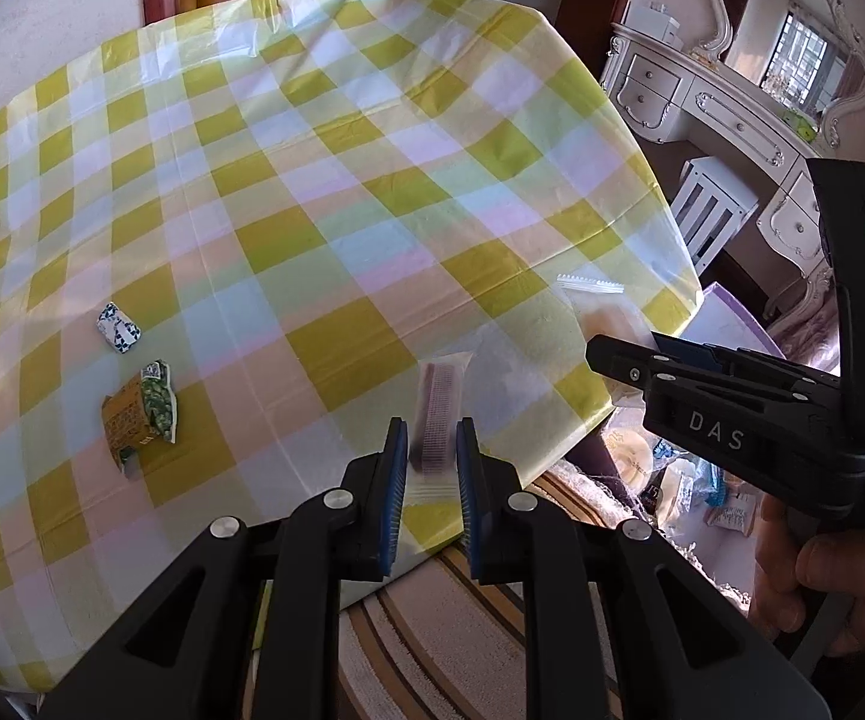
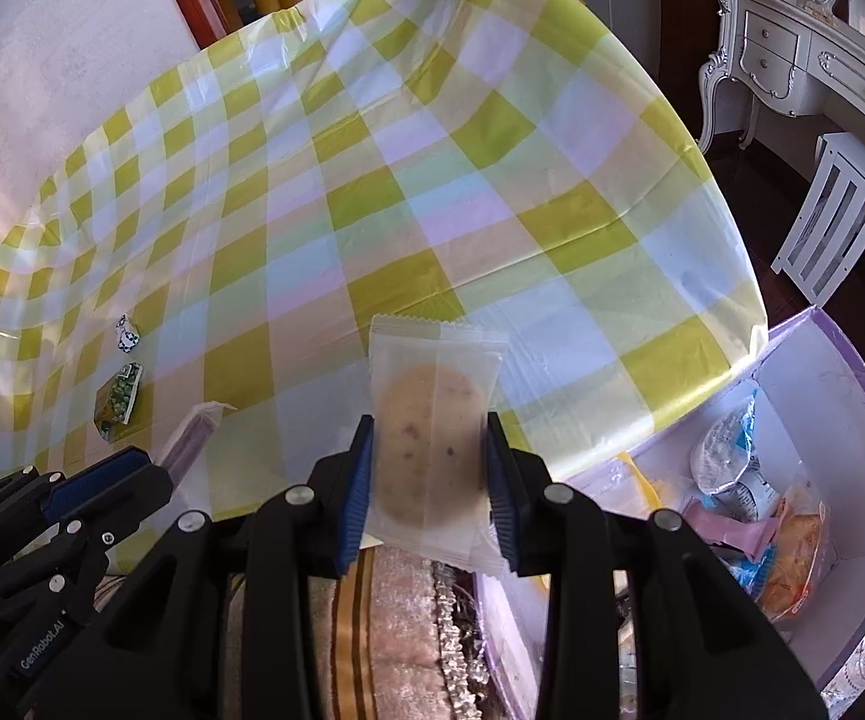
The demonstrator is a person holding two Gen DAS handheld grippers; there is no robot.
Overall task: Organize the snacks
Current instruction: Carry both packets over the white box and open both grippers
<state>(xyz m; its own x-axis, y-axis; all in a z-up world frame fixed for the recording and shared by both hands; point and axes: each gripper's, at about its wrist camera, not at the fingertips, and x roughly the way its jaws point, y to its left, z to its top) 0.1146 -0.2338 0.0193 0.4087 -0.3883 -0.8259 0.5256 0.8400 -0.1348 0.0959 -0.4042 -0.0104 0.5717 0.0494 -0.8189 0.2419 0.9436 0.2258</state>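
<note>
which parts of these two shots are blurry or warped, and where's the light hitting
Left wrist view: the wafer packet in the left gripper is motion-blurred, and the tablecloth edge bows from fisheye. Right wrist view: the cookie packet looks soft, with sunlight on the left wall.

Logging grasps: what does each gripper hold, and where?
Left gripper: wafer pack, by its near end. Right gripper: biscuit pack, across its sides.
</note>
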